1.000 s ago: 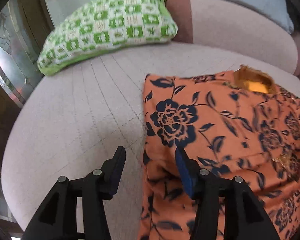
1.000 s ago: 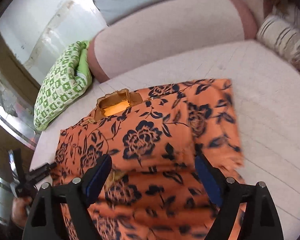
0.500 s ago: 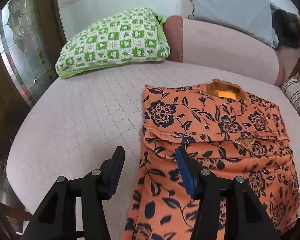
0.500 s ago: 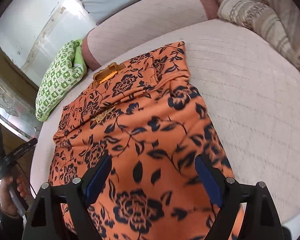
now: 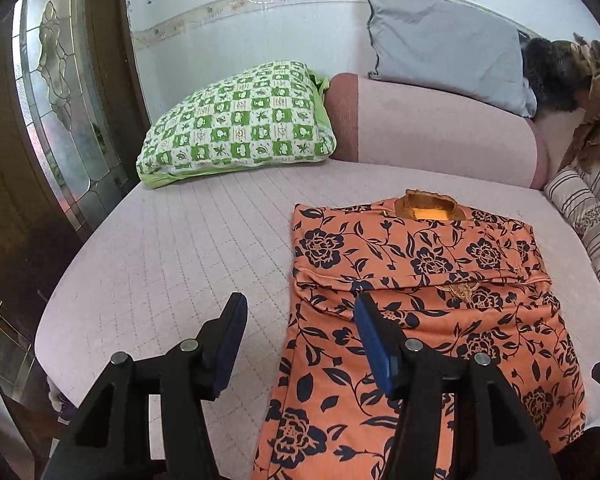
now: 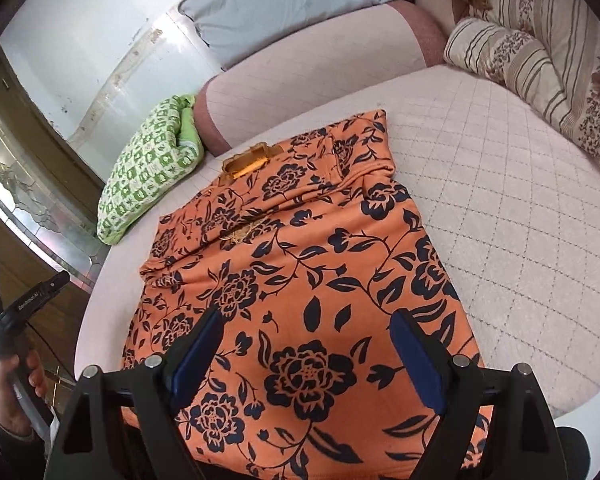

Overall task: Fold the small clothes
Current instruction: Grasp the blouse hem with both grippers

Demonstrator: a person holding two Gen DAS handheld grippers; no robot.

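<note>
An orange garment [image 5: 420, 280] with dark blue flowers lies flat on the round pink bed [image 5: 160, 264], its collar [image 5: 428, 210] at the far end and both sleeves folded in over the chest. My left gripper [image 5: 300, 304] hovers open over the garment's left edge with nothing between its pads. In the right wrist view the garment [image 6: 300, 248] stretches away from its near hem. Above that hem my right gripper [image 6: 306, 316] stands wide open and empty. A hand [image 6: 18, 384] at the left edge grips the other tool's handle.
A green checked pillow [image 5: 236, 120] lies at the back left against the pink backrest [image 5: 440, 132], with a grey pillow [image 5: 444, 44] on top of the backrest. Striped cushions [image 6: 540, 60] line the right side. A glass-panelled door [image 5: 56, 100] stands left of the bed.
Both grippers have drawn back from the folded sleeves toward the near hem, the left one rising too. The whole garment now shows and lies still.
</note>
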